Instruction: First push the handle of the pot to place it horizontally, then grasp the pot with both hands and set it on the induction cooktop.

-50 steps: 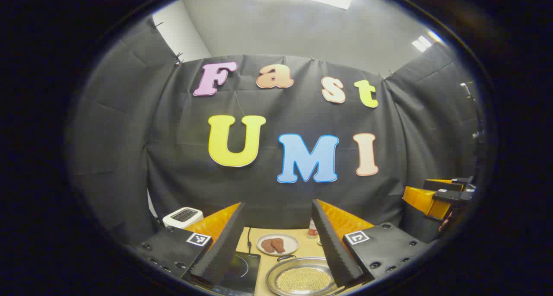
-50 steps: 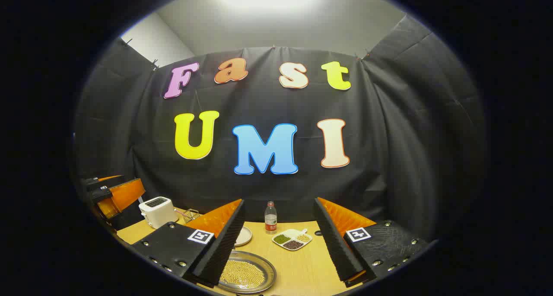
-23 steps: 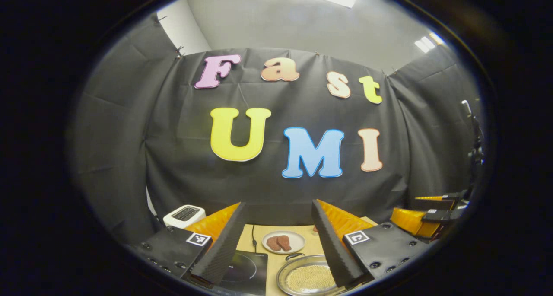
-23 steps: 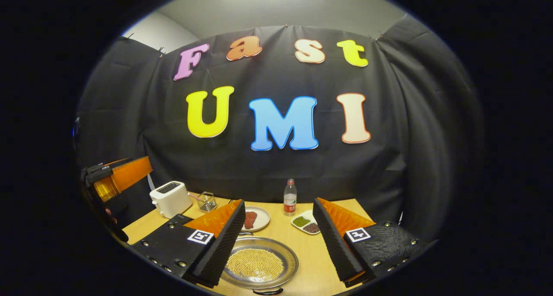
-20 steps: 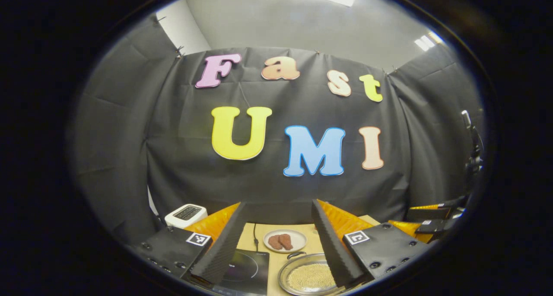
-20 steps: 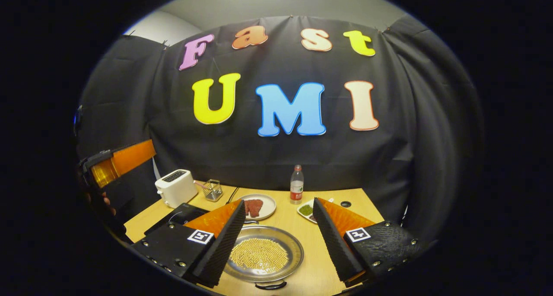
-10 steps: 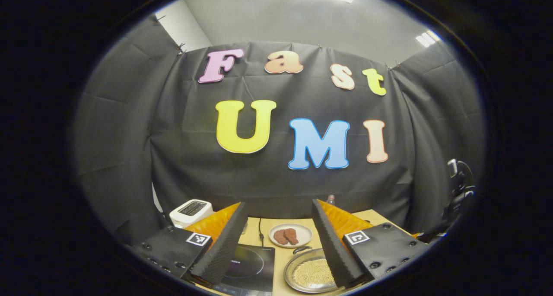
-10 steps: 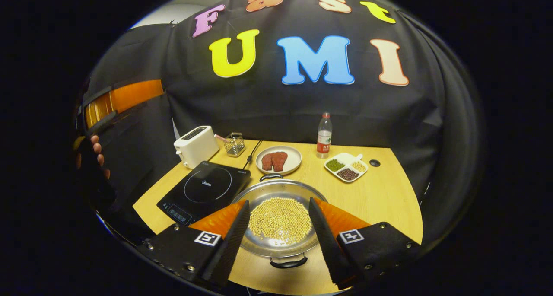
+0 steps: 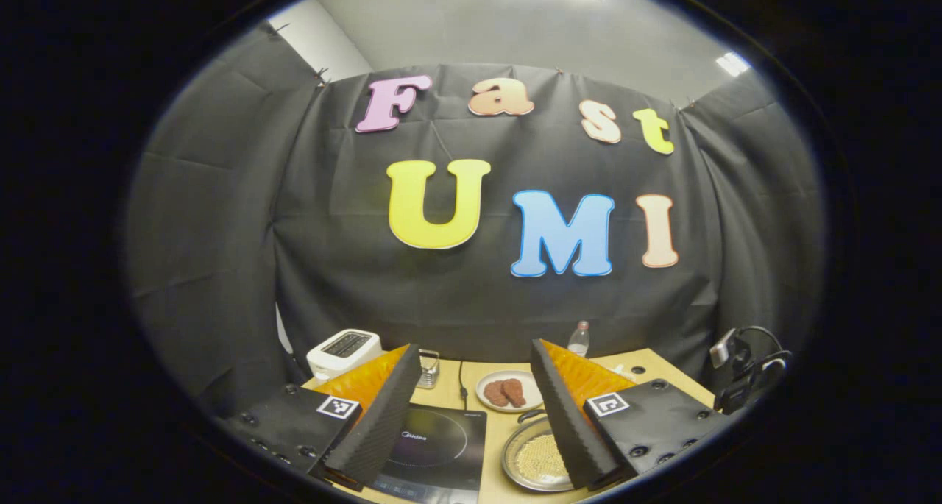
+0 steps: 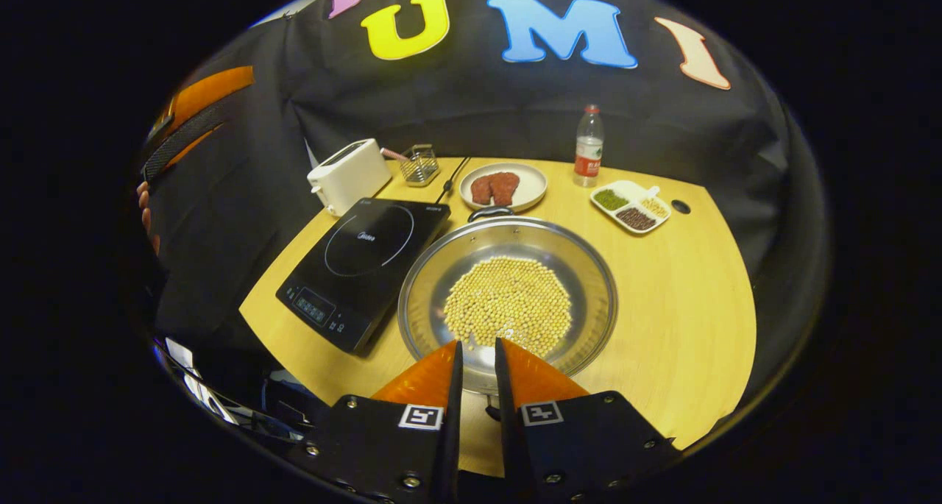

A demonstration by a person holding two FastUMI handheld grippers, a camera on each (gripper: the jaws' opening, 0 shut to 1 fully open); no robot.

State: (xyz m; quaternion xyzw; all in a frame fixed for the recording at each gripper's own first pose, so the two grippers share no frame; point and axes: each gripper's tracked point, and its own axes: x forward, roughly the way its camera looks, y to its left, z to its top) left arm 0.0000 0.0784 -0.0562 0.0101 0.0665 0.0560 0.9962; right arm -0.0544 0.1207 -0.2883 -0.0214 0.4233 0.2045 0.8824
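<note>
Right gripper view, right claw (image 10: 475,357) nearly clenched over pot (image 10: 508,298), left claw (image 9: 471,386) released.

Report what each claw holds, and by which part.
Nothing is held. The left claw gapes open; the right claw, nearly closed, hovers over the near rim of the round steel pot of beans with nothing between its fingers.

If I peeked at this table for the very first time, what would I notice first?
Probably the big shiny pot in the middle of the wooden table, with a round heap of little yellow beans in its bottom. Just to its left lies the flat black induction cooktop. At the bottom of the right gripper view, the right gripper has its fingers nearly together at the pot's near rim.
</note>
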